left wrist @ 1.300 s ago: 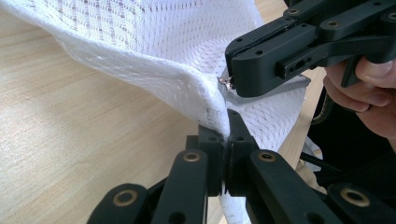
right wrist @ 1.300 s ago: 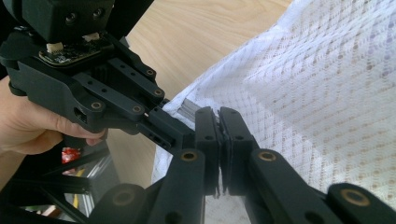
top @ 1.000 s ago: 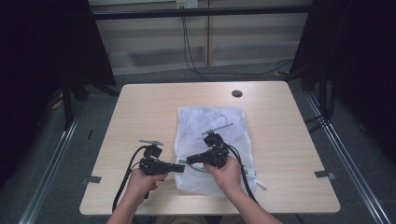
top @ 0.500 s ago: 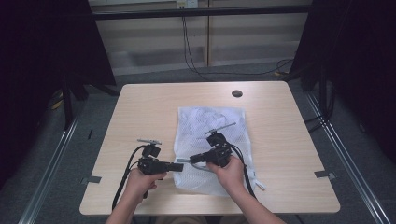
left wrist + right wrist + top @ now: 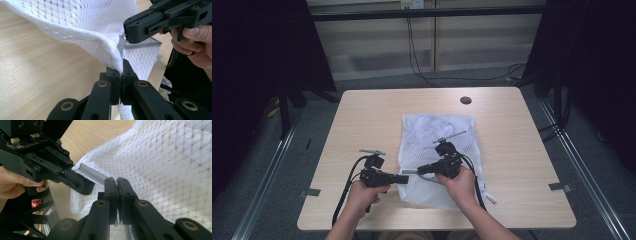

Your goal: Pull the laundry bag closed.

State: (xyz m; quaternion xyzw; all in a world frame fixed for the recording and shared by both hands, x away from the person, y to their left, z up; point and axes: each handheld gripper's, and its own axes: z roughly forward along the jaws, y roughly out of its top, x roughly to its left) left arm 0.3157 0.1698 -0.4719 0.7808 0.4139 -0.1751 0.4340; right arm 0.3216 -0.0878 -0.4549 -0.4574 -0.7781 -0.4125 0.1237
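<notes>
A white mesh bag (image 5: 437, 135) lies flat on the wooden table (image 5: 362, 115), with its near-left edge lifted between the two grippers. My left gripper (image 5: 404, 178) is shut on the bag's fabric edge (image 5: 110, 53), and in the left gripper view the cloth runs up out of its closed jaws (image 5: 122, 67). Just right of it, my right gripper (image 5: 418, 171) is shut at the end of the grey zipper strip (image 5: 92, 173). Its tip (image 5: 125, 37) hovers over the strip, and a small metal piece shows there. The left gripper's tip (image 5: 87, 188) sits a finger's width from the right gripper's tip (image 5: 116, 181).
A dark round hole (image 5: 465, 100) marks the table's far side. A white cord end (image 5: 487, 195) trails off the bag near the front edge. Black cables (image 5: 344, 195) hang from the grippers. Bare wood lies left and right of the bag.
</notes>
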